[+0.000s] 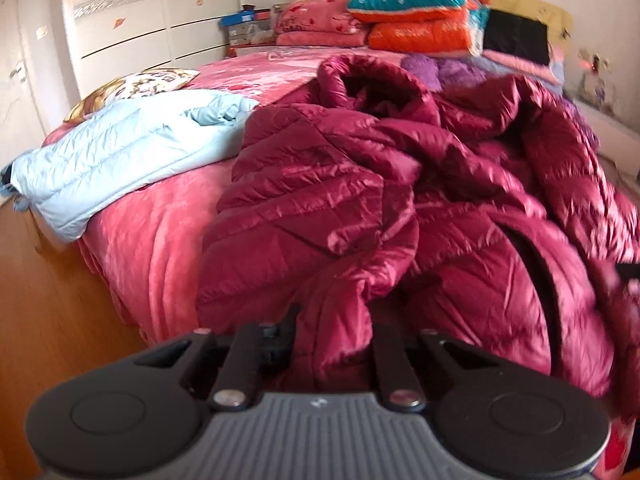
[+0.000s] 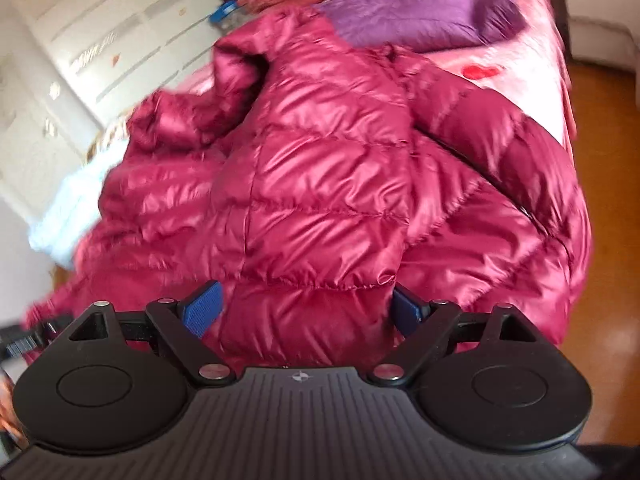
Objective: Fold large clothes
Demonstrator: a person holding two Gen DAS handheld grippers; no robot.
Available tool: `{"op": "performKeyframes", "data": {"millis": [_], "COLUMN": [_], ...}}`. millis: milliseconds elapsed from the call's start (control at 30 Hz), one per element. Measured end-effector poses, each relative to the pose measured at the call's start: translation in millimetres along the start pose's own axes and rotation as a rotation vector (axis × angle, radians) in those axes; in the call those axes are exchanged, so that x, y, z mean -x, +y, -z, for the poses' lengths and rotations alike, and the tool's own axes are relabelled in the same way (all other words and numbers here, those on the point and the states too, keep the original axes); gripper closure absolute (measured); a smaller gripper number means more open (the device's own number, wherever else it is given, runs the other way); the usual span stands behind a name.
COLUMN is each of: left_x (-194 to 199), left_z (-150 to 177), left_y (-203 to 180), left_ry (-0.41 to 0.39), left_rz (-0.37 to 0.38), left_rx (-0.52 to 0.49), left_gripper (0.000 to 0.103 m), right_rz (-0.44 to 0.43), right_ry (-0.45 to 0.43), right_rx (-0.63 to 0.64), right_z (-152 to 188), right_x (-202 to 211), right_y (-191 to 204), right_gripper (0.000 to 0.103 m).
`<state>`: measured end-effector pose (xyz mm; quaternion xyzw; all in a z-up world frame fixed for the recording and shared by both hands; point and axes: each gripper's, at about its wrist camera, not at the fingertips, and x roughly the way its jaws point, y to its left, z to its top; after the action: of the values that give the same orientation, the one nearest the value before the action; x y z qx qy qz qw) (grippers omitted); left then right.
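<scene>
Across the pink bedspread [image 1: 160, 216] sprawls a crumpled maroon down jacket [image 2: 320, 184]; left gripper [image 1: 332, 320] apparently clenched on its hem, right gripper [image 2: 306, 308] spread wide astride a fold, for straightening.

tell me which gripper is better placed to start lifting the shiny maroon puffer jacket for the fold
Left. The left gripper is already shut on the near hem of the shiny maroon puffer jacket. The right gripper stands open, its blue pads either side of a fold of the hem, not yet pressing it.
</scene>
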<state>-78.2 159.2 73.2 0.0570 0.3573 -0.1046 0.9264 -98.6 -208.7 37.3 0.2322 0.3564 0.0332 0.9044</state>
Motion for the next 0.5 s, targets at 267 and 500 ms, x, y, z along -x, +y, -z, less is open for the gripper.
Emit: {"op": "performKeyframes", "data": {"millis": [267,500], "left_x": [-2.9,-16.0], "left_z": [-33.9,-93.2], "left_y": [22.6,39.7], "left_ry": [-0.076,-0.186], "left_rz": [-0.005,-0.067], "left_rx": [0.149,0.155], "left_gripper": [0.097,0.097], "right_rz": [0.093,0.182], "right_ry": [-0.028,-0.139], "right_rx": [0.150,0.263], "right_z": [-6.9,-24.7], "right_x": [-17.5,-37.4], "right_y": [28.8,52.8], "right_gripper": [0.052,0.067]}}
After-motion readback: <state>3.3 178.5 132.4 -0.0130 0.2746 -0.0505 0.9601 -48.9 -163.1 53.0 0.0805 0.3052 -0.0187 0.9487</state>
